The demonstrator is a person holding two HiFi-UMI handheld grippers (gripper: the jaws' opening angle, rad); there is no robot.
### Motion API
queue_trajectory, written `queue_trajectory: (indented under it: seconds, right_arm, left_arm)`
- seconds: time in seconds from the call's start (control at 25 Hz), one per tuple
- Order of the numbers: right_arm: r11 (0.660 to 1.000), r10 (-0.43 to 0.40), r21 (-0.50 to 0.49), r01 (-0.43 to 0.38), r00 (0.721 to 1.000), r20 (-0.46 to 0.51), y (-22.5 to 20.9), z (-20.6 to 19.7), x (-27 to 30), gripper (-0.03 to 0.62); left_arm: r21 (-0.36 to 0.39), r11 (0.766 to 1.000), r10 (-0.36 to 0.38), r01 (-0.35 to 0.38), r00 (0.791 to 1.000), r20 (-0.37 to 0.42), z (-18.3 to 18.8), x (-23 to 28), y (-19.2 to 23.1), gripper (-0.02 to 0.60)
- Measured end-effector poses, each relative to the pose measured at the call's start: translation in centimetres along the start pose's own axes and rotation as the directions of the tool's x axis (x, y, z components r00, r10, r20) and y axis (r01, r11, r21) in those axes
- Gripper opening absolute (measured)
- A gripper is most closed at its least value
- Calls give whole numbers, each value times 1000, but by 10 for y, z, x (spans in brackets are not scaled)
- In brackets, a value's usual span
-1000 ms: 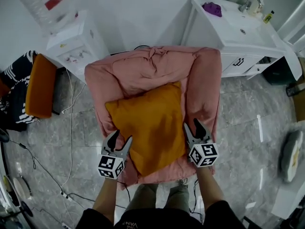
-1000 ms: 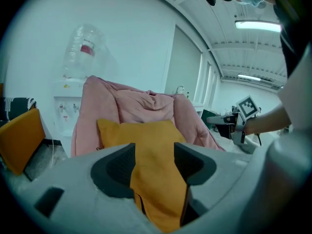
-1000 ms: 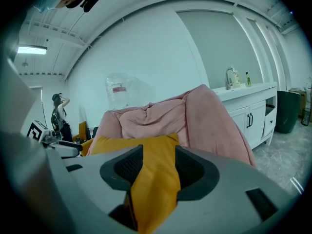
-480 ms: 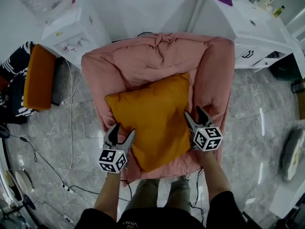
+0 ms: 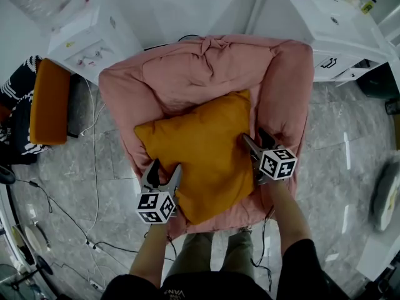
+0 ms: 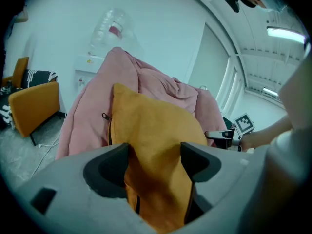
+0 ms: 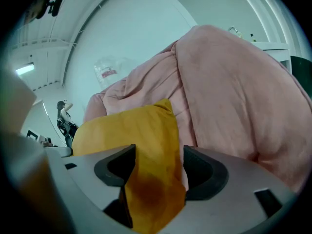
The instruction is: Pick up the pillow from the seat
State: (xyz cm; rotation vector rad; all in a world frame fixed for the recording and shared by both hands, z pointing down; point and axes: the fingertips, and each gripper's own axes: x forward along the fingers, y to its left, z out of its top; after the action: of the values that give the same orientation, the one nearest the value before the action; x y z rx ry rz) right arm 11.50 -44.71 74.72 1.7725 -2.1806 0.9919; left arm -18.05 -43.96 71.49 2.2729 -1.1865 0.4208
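Both of my tools have come down onto the pillow [image 5: 200,152] since a second ago, and their jaws have just been opening as they dropped. The left hand-held gripper [image 5: 165,167] now sits at the pillow's near left edge with its jaws spread as wide as I have had them. Its own view shows orange fabric filling the gap between the pads, but nothing is clamped yet. The right hand-held gripper [image 5: 254,136] is just as wide open at the pillow's right edge, hard by the pink arm of the seat [image 5: 206,74], and that edge stands up between its jaws too, loose and not pinched. The pillow itself lies where it was, flat and cornerwise on the seat cushion, its far corner against the backrest (it hasn't shifted a bit in the head view). I take this to mean the approach is done and the grasp is next. With both mouths already around fabric, I'd judge that closing both would get a bite on each side, and the lift could follow.
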Motion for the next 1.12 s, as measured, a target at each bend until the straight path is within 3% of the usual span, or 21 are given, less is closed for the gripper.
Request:
queue_trajectory:
  seconds: [0.28, 0.64, 0.84, 1.12]
  right_arm:
    - [995, 95, -29, -97, 993, -68, -1, -5, 19, 290]
    - [972, 215, 112, -205, 973, -86, 2, -17, 36, 285]
    - [959, 232, 180, -219, 971, -53, 7, -19, 39, 248]
    - [953, 217, 226, -204, 975, -37, 9, -21, 26, 128]
  left_arm:
    - [-3, 999, 36, -36, 999, 8, -4, 9, -2, 330]
    - [-42, 999, 28, -28, 1000, 1, -10, 21, 1, 328]
    - [-47, 998, 37, -37, 999, 11, -10, 23, 7, 324]
    - [-82, 995, 51, -50, 999, 1, -12, 16, 0, 267]
